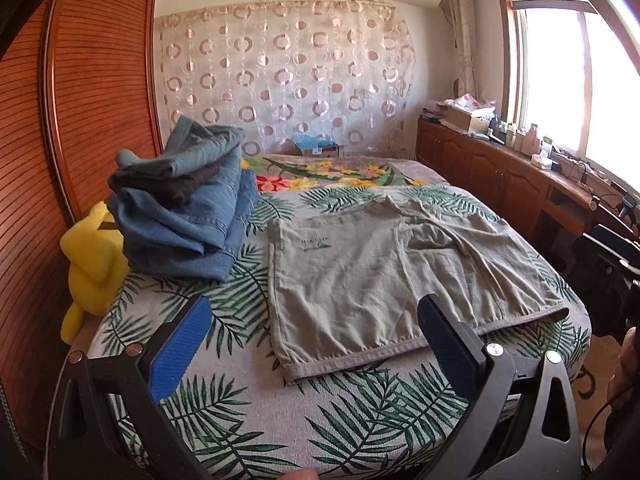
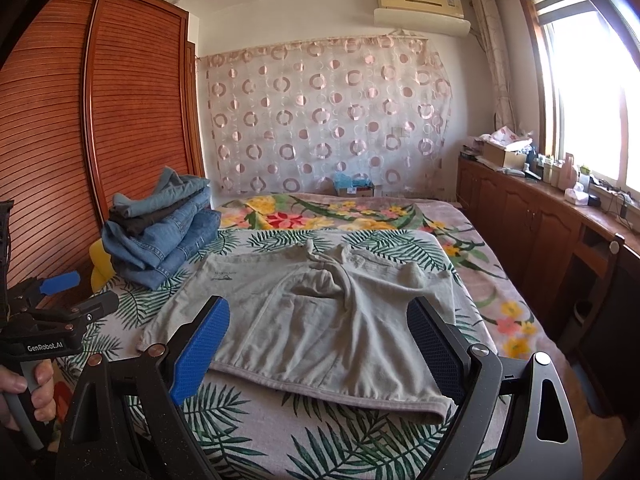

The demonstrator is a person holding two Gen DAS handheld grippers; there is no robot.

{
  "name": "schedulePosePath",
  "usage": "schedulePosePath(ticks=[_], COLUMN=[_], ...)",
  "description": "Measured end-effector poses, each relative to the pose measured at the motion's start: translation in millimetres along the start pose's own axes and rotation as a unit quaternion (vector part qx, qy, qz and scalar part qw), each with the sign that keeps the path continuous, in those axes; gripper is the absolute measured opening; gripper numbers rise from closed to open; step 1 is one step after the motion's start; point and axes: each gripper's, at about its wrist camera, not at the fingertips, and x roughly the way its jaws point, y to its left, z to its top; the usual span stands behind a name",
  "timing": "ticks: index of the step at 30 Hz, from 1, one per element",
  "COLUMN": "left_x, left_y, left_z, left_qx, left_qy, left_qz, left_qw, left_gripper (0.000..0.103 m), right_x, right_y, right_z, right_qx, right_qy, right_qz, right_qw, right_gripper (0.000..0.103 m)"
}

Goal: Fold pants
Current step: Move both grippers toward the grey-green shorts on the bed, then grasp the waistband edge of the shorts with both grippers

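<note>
Both hand-held grippers spread wide above grey pants on the bed.
Nearest, the left hand-held gripper [image 1: 314, 330] and right hand-held gripper [image 2: 318, 330] hold nothing; beyond them the pants [image 2: 320, 316] lie flat on the leaf-print bed [image 1: 248, 412], with a stack of folded jeans [image 1: 188, 216] farther left beside the wardrobe [image 2: 120, 120].

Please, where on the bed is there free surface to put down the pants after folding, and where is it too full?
Free: the leaf-print cover between the grey pants and the near edge, and the flowered blanket beyond and right of them. Crowded: the far left corner, where the jeans pile and yellow plush toy sit.
</note>
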Motion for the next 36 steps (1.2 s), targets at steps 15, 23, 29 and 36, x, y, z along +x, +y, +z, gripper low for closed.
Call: schedulePosePath(ticks=[15,23,29,36], left_x=[43.7,62.5,66.9,73.3], left_y=[8.9,22.9,38.1,49.5], left_z=[-26.9,-42.1,-46.4,-48.9], left_qx=[0.000,-0.004,-0.013,-0.014], left_qy=[0.061,0.092,0.095,0.101], left_qz=[-0.021,-0.015,-0.018,-0.025], left_qw=[0.9979,0.9957,0.9953,0.9945], left_gripper=[0.103,0.103,0.103,0.094], right_x=[17.9,18.9,22.9,14.1], right_y=[-12.6,-25.4,-33.6,-45.5], right_z=[-11.5,-13.5,-12.9,-20.9], right_qx=[-0.010,-0.015,-0.014,-0.015], right_qy=[0.059,0.083,0.093,0.117], right_qz=[0.005,-0.008,-0.023,-0.049], right_qw=[0.998,0.996,0.995,0.992], right_gripper=[0.091,0.083,0.080,0.080])
